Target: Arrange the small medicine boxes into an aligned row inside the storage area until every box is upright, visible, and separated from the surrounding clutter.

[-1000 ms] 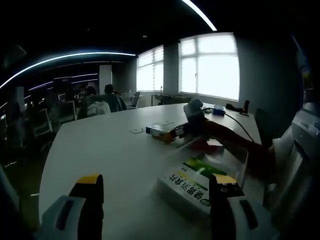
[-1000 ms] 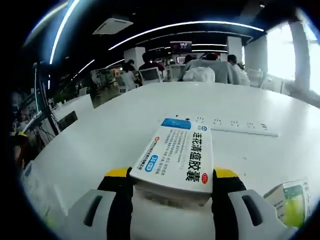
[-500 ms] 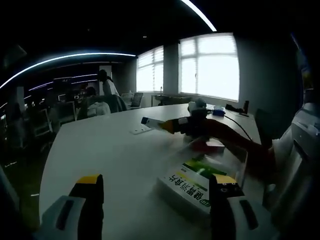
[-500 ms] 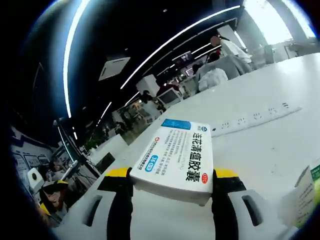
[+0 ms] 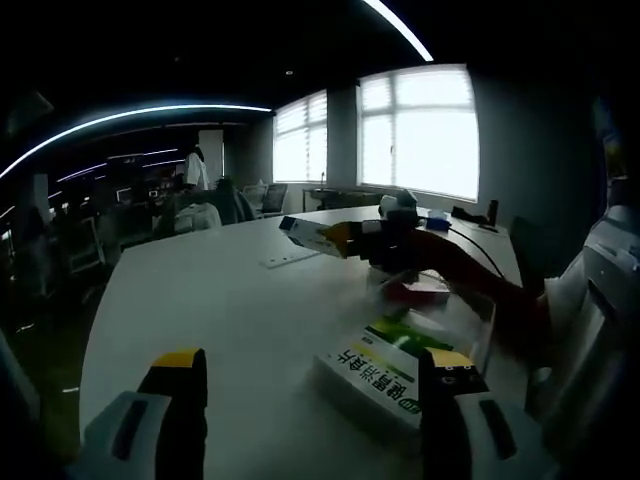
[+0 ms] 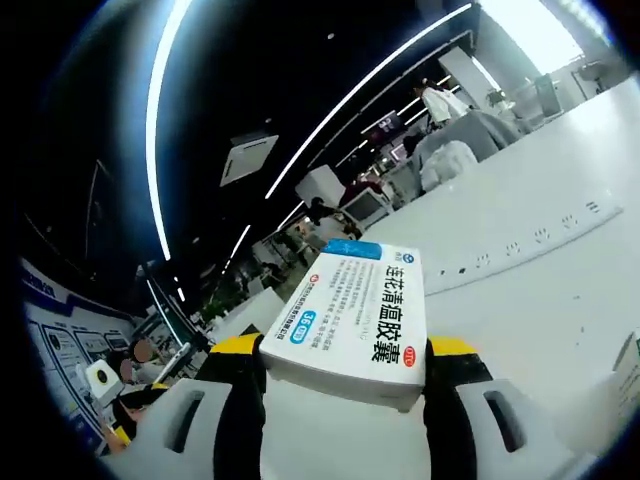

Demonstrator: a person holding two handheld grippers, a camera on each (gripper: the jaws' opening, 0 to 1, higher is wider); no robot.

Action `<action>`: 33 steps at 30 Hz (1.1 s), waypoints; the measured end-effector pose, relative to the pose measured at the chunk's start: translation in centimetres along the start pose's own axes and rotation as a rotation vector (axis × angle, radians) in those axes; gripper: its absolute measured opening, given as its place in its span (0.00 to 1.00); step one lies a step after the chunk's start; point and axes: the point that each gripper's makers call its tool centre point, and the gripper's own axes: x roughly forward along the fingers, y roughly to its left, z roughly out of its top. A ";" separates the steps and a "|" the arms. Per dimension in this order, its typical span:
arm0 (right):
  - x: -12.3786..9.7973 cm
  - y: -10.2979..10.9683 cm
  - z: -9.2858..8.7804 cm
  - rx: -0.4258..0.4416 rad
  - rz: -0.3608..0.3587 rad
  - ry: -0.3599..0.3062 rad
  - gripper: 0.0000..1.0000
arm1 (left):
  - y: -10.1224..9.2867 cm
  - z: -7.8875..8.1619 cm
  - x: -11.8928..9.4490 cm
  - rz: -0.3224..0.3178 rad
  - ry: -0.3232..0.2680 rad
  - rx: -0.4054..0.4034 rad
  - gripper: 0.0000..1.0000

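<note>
My right claw (image 6: 342,375) is pinching a white medicine box (image 6: 352,318) with blue trim and red lettering, one jaw on each long side, held flat and lifted clear of the white table (image 6: 560,290). Seen from my left claw view, that same right claw (image 5: 352,242) hangs above the table (image 5: 230,320) with the box (image 5: 305,233) sticking out in front of it, just over the clear storage bin (image 5: 478,320).

My left claw (image 5: 305,405) is spread wide with nothing between its jaws, waiting low over the table. Just ahead of its right jaw lies a green and white medicine box (image 5: 385,365), flat on its broad face against the near edge of the bin. A little farther on, a red-topped box (image 5: 418,289) sits inside the bin. Beyond the lifted box, a white power strip (image 6: 520,245) lies across the table.

I judge this to be the carrying step: one box is in hand and on its way to the bin. Next I need to turn it upright, lower it beside the red-topped box and line it up. The green box still needs standing up afterwards.
</note>
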 end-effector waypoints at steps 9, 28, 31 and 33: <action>-0.4 1.6 0.6 -0.010 0.035 -0.017 0.60 | -0.1 -0.1 -0.1 0.005 0.005 -0.002 0.88; -0.5 2.4 1.1 -0.016 0.056 -0.023 0.61 | -0.4 0.6 0.3 -0.014 -0.030 -0.059 0.99; -0.6 2.9 1.4 -0.021 0.065 -0.029 0.61 | -0.4 0.8 0.3 -0.017 -0.039 -0.065 0.99; -0.7 3.2 1.6 -0.025 0.073 -0.033 0.61 | -0.4 1.0 0.3 -0.019 -0.043 -0.065 0.99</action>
